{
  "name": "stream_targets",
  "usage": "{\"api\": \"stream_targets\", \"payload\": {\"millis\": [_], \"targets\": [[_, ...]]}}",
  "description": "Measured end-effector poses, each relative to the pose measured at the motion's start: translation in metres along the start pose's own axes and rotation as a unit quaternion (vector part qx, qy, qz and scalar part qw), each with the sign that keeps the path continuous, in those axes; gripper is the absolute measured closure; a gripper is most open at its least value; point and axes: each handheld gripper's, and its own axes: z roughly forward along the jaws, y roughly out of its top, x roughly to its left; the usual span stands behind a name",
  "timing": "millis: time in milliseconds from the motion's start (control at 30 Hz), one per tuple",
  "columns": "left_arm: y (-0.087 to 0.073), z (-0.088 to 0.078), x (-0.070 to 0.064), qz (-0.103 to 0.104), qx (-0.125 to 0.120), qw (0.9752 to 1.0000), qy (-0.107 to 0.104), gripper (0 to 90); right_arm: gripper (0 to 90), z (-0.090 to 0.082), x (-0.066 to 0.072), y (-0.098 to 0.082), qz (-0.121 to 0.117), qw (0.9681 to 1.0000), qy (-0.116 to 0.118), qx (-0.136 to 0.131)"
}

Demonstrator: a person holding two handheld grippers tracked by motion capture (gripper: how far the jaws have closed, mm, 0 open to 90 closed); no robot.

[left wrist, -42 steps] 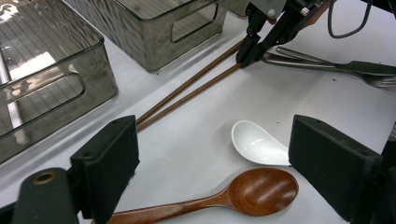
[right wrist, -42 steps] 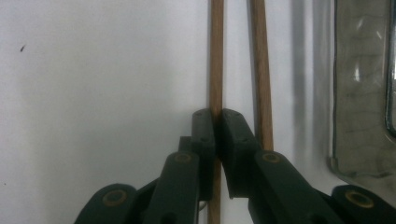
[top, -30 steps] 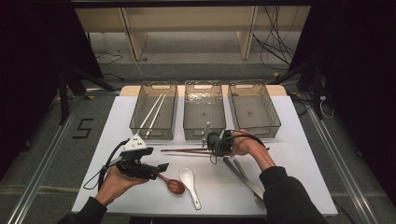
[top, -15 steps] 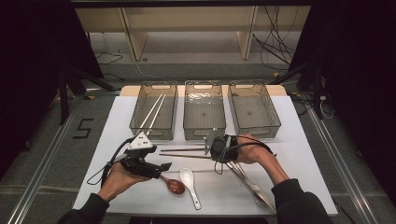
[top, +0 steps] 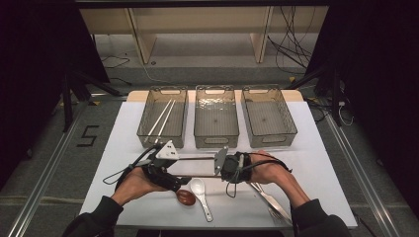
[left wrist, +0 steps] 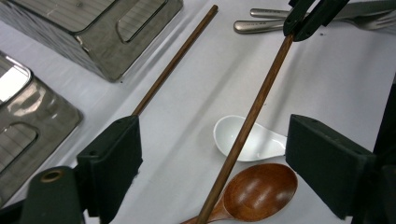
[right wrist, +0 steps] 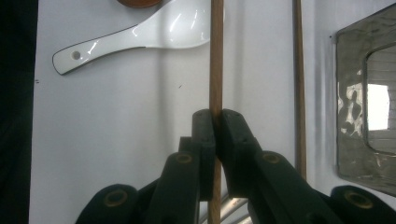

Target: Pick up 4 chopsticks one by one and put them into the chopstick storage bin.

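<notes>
My right gripper (top: 221, 174) (right wrist: 216, 122) is shut on a brown chopstick (top: 202, 176) (right wrist: 216, 60) and holds it level above the table, pointing left. That chopstick (left wrist: 254, 112) runs between the wide-open jaws of my left gripper (top: 173, 181) (left wrist: 218, 154), whose pads do not touch it. Its partner, a second brown chopstick (top: 195, 159) (left wrist: 173, 65) (right wrist: 299, 84), lies on the white table closer to the bins. Under the held stick lie a white ceramic spoon (top: 200, 190) (left wrist: 250, 140) (right wrist: 154, 32) and a wooden spoon (top: 186, 196) (left wrist: 259, 191).
Three clear bins stand in a row at the back: the left bin (top: 144, 133) holds two white chopsticks (top: 163, 118), then come the middle bin (top: 197, 136) and the right bin (top: 291, 131). Metal cutlery (top: 269, 200) (left wrist: 261, 23) lies under my right forearm.
My right gripper has drawn back from the bins toward the near edge, lifting one brown chopstick away from its partner. The left gripper has shifted right, so the stick now passes between its jaws.
</notes>
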Motion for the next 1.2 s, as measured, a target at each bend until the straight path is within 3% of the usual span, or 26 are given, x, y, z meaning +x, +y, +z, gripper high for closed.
{"api": "stream_targets", "payload": {"millis": [267,500,833,1067,1200], "targets": [[0.008,0.011,-0.004,0.033,0.041,0.9983,-0.025,26.8,85.0,-0.002,0.006,-0.002,-0.004,1.0000,0.000,-0.001],[0.012,0.019,-0.011,0.070,0.076,0.9936,-0.046,38.6,85.0,-0.002,0.010,0.000,-0.006,1.0000,0.003,0.003],[0.015,0.024,-0.013,0.076,0.104,0.9881,-0.083,61.8,85.0,-0.002,0.013,0.001,-0.015,0.9999,0.005,0.002],[0.016,0.024,-0.013,0.084,0.106,0.9854,-0.103,78.4,85.0,-0.001,0.014,0.002,-0.024,0.9997,0.005,0.002],[0.016,0.023,-0.014,0.090,0.107,0.9835,-0.115,81.4,84.8,-0.002,0.015,0.002,-0.029,0.9996,0.005,-0.001]]}}
